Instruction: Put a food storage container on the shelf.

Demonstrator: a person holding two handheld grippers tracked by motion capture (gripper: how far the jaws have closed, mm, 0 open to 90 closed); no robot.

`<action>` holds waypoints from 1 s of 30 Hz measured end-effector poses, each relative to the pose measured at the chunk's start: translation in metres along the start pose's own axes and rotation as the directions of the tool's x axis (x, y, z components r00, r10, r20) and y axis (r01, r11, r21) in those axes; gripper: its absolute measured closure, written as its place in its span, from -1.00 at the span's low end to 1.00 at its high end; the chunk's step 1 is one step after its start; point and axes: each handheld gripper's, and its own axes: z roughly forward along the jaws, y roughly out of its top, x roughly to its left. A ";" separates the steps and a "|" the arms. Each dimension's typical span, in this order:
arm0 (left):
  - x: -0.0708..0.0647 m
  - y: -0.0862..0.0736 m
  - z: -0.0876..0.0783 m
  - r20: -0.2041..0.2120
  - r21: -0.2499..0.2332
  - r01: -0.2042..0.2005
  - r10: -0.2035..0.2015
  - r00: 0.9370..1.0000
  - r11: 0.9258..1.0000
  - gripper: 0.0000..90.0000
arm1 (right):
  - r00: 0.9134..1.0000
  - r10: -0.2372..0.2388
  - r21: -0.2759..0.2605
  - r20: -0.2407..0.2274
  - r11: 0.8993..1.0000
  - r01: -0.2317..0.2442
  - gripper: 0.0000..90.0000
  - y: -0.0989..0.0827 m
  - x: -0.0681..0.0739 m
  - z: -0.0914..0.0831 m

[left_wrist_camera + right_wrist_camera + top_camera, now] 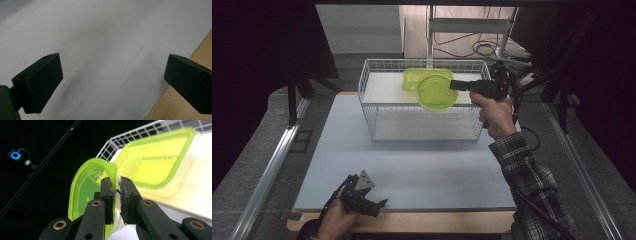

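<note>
Right claw (116,192) clenched on rim of round green bowl (435,92), held above wire basket (377,131) beside rectangular green container (411,78). Left claw (371,205) released, idle over counter (422,170). Keep bowl clear of basket rim.

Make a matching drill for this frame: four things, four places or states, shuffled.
Things:
1. round lid
2. square container
3. left gripper
4. right gripper

Places or states:
A. open, low over the table's near edge
B. lying in the wire basket
C. shut on a rim
D. held above the basket

Pairs: 1-D, 2-B, 3-A, 4-C
</note>
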 end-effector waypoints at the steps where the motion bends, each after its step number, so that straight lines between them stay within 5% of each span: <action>1: 0.000 0.000 0.000 -0.001 0.000 0.000 0.000 1.000 1.000 -0.96 | 1.000 0.000 -0.005 0.004 1.000 0.000 0.80 0.002 0.000 0.001; 24: -0.002 0.000 0.000 -0.012 0.010 -0.030 0.031 0.999 0.999 -0.95 | 0.990 -0.006 -0.087 0.142 0.996 0.019 0.80 0.044 0.005 0.041; 30: -0.002 0.000 0.000 -0.014 0.013 -0.038 0.038 0.999 0.999 -0.95 | 0.989 0.018 -0.092 0.148 0.996 -0.005 0.80 0.046 -0.002 0.048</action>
